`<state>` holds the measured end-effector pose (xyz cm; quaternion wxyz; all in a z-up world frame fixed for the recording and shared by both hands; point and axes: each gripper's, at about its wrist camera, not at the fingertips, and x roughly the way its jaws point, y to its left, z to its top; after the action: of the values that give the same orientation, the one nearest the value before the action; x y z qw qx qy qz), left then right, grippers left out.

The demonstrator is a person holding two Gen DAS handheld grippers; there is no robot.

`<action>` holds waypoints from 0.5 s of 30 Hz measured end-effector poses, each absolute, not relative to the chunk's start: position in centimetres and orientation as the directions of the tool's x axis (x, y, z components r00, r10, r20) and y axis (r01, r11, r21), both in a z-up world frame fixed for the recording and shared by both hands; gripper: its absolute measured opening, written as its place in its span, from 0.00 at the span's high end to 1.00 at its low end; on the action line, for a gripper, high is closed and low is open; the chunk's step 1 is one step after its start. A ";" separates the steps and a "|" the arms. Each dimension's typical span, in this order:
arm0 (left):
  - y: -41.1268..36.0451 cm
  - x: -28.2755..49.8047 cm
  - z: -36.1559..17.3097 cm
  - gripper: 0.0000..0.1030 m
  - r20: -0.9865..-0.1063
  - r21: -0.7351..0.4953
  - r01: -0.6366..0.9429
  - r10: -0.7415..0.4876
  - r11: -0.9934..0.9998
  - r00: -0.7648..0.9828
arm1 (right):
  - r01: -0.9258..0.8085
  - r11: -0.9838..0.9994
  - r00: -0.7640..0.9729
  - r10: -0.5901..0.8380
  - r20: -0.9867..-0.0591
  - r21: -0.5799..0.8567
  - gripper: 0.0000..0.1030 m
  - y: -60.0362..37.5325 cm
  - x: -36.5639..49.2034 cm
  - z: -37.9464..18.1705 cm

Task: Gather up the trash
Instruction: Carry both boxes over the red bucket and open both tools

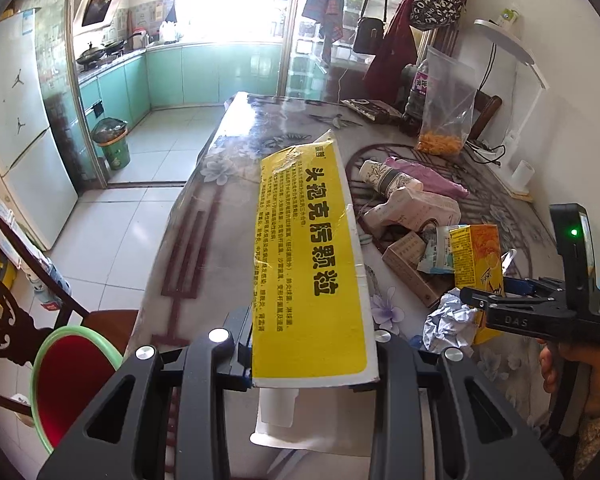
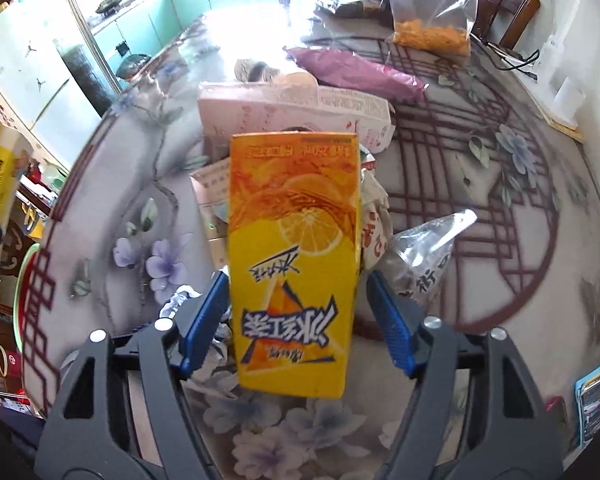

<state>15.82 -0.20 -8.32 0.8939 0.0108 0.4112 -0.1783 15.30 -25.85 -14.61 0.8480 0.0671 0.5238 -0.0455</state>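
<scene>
My left gripper [image 1: 312, 340] is shut on a long yellow-and-white medicine box [image 1: 312, 248] and holds it above the table's left side. My right gripper [image 2: 296, 300] has its jaws around an upright yellow iced-tea carton [image 2: 294, 256]; the blue pads [image 2: 208, 304] stand beside it, the left pad close, the right with a small gap. The carton [image 1: 476, 256] and the right gripper [image 1: 500, 304] also show in the left wrist view. The carton stands in a trash pile: pink boxes [image 2: 292, 108], a crumpled wrapper [image 1: 448, 320], a paper cup [image 1: 384, 176], a clear bag [image 2: 424, 256].
A red bin with a green rim [image 1: 72, 376] sits below the table's left edge beside a dark chair. A purple bag [image 2: 356, 68], a bag of orange snacks [image 2: 432, 36], a water bottle [image 1: 418, 92] and cables lie farther back. A green bin [image 1: 114, 144] stands on the kitchen floor.
</scene>
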 end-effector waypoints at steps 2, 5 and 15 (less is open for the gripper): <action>-0.5 15.8 -8.3 0.72 -0.738 -0.124 0.339 -0.315 0.932 0.597 | 0.153 0.985 0.440 0.001 -0.898 0.076 0.34 -26.1 15.6 -15.0; -0.7 15.8 -8.3 0.72 -0.740 -0.129 0.348 -0.324 0.929 0.590 | 0.154 0.984 0.423 0.013 -0.906 0.086 0.34 -26.1 16.0 -15.4; -0.4 16.2 -8.9 0.72 -0.753 -0.128 0.335 -0.312 0.933 0.579 | 0.114 0.993 0.476 -0.030 -0.879 0.028 0.43 -25.2 15.4 -14.3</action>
<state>16.25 -0.43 -8.88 0.8886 0.0141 0.4209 -0.1821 15.37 -25.19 -14.26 0.8580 0.0415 0.5102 -0.0420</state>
